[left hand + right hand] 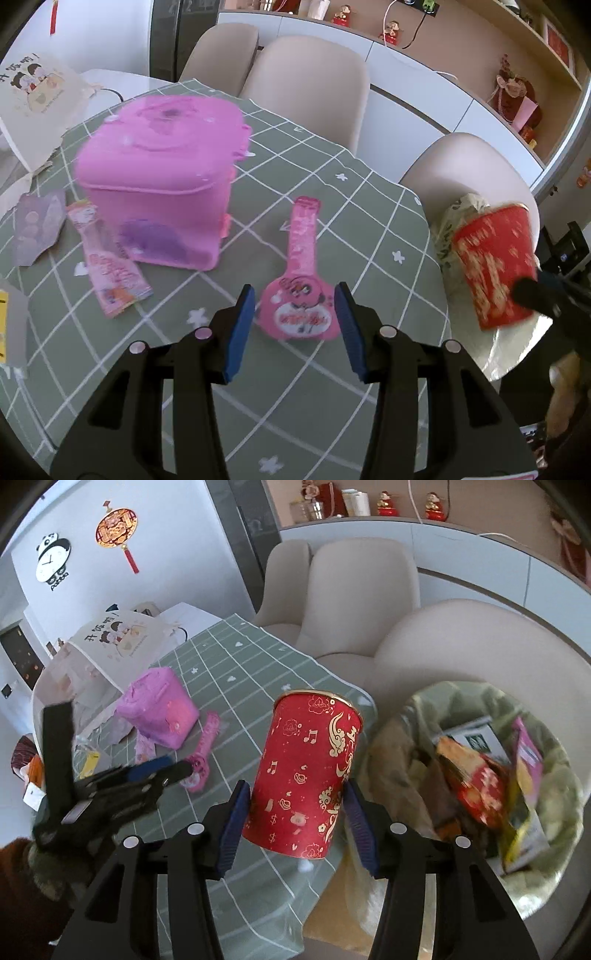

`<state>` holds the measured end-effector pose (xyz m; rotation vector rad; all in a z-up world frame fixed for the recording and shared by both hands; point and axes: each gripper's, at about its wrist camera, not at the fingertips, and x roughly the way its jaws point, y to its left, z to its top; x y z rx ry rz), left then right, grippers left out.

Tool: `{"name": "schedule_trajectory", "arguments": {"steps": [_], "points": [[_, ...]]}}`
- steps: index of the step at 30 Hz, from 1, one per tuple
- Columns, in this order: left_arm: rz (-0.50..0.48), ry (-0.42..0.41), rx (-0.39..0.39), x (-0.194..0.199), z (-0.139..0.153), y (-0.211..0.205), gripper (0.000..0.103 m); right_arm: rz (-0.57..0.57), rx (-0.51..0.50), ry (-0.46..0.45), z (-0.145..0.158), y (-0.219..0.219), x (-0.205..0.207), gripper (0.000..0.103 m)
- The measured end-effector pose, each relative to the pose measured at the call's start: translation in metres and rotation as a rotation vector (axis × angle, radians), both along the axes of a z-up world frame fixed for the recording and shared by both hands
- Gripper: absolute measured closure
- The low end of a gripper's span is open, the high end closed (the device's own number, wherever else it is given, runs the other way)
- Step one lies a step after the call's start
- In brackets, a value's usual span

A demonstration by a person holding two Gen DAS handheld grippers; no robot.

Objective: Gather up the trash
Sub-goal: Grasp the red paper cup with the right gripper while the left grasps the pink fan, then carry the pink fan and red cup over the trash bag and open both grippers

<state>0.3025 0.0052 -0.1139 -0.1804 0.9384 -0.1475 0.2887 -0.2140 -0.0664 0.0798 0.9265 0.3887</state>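
Note:
My right gripper (297, 805) is shut on a red paper cup with gold patterns (306, 771), held in the air past the table's right edge, beside a trash bin (417, 716) lined with a pale bag and holding several wrappers. The cup also shows at the right of the left wrist view (491, 262). My left gripper (295, 321) is open, its blue pads on either side of the round end of a pink guitar-shaped wrapper (301, 280) lying on the green checked tablecloth (332, 387). It also shows in the right wrist view (162, 771).
A pink lidded box (162, 177) stands on the cloth left of the wrapper. A pink sachet (110, 266) and a purple card (35, 229) lie beside it. A printed paper bag (37, 99) is at the far left. Beige chairs (306, 85) surround the table.

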Motion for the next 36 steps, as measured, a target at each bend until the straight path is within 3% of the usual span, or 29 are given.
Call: {"name": "schedule_trajectory", "arguments": {"steps": [7,9,12,17,27,36], "points": [[-0.004,0.025,-0.006,0.012,-0.015,-0.016,0.065,0.009,-0.022,-0.013,0.0,-0.011,-0.015,0.054],[0.013,0.028,-0.038,0.013,-0.016,-0.016,0.076,0.003,-0.021,-0.014,0.001,-0.015,-0.017,0.054],[0.02,0.04,-0.082,0.013,-0.016,-0.012,0.081,-0.005,-0.015,-0.018,0.003,-0.021,-0.022,0.054],[0.024,0.029,-0.074,0.0,-0.004,-0.006,0.088,-0.007,-0.002,-0.033,0.009,-0.023,-0.025,0.054],[0.02,-0.115,-0.034,-0.019,0.066,0.003,0.089,0.013,0.007,-0.118,0.043,-0.015,-0.021,0.054],[-0.083,-0.284,-0.109,-0.014,0.152,-0.027,0.088,-0.024,-0.007,-0.261,0.104,-0.045,-0.016,0.054]]}}
